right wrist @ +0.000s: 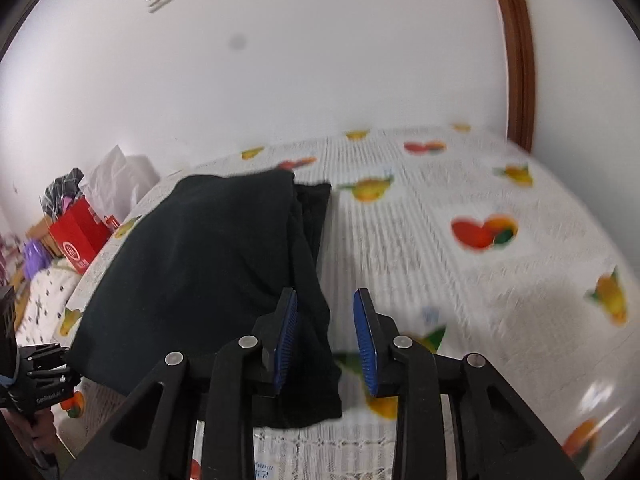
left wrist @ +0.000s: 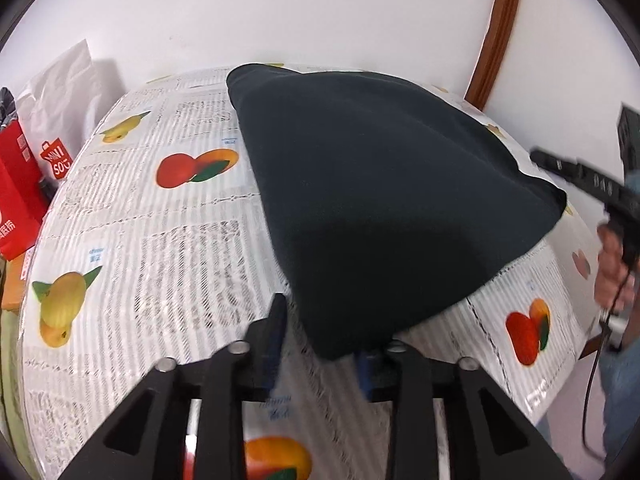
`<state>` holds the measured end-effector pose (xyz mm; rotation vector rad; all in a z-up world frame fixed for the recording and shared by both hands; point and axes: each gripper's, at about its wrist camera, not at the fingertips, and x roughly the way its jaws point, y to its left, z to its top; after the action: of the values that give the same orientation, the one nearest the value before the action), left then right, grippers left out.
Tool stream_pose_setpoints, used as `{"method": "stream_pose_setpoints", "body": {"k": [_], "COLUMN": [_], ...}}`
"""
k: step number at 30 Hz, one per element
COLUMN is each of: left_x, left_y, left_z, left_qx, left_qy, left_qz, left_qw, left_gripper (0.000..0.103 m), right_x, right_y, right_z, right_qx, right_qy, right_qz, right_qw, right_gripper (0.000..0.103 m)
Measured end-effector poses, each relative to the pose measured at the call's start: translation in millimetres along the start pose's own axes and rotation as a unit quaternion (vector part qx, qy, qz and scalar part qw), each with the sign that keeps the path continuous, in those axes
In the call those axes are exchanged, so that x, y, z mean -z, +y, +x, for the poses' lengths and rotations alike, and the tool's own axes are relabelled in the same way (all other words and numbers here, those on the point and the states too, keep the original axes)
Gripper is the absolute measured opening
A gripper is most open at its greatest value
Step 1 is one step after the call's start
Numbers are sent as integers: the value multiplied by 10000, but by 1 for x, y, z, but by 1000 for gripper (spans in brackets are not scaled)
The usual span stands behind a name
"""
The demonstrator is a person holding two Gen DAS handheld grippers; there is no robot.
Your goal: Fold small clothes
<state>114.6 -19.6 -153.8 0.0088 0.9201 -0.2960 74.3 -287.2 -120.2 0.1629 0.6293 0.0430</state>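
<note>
The dark, almost black folded cloth garment [left wrist: 384, 200] lies on the table covered with a white oilcloth printed with fruit pictures [left wrist: 140, 240]. It lies straight ahead of the left gripper [left wrist: 324, 344], and its near corner hangs over the right-hand finger of this gripper. Its long axis seems to run away from the gripper toward the wall, a little to the left.

The left gripper stands apart, and I judge it holds nothing. The right gripper [right wrist: 326, 338] is also apart; its blue ribbed pads [right wrist: 366, 336] show clearly. In the right wrist view the garment lies ahead and to the left of this gripper, and its near edge [right wrist: 316, 360] falls between the two fingers, near the left pad. Whether it touches the pad I cannot tell.

Both grippers are near; for the right-side edge the right one seems nearer.

Hidden things: the left gripper's right fingertip is under the cloth. Both views are blurred. The layers [right wrist: 308, 216] at the far end are hard to count.
</note>
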Motion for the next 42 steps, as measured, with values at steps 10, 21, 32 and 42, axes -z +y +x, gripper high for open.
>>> {"method": "stream_pose_setpoints", "body": {"k": [10,21,32,42], "left_x": [-2,-26,-30,-79], "left_y": [11,18,29,51], "left_z": [-47,6,-9,10], "left_qx": [162,36,121,-123], "left_qy": [-570,-36,-250,-325], "left_qz": [-8,-161,-232,-459], "left_qw": [9982,9999,9993,9983], "left_gripper": [41,46,45,46], "right_x": [-24,-39,-46,-101], "right_y": [8,2,4,25], "right_z": [59,42,48,94], "right_qx": [-506,-1090,-417,-463], "right_qy": [932,443,553,943], "right_qz": [236,132,-173,-348], "right_qw": [9941,9930,9974,9939], "right_gripper": [29,5,9,40]}}
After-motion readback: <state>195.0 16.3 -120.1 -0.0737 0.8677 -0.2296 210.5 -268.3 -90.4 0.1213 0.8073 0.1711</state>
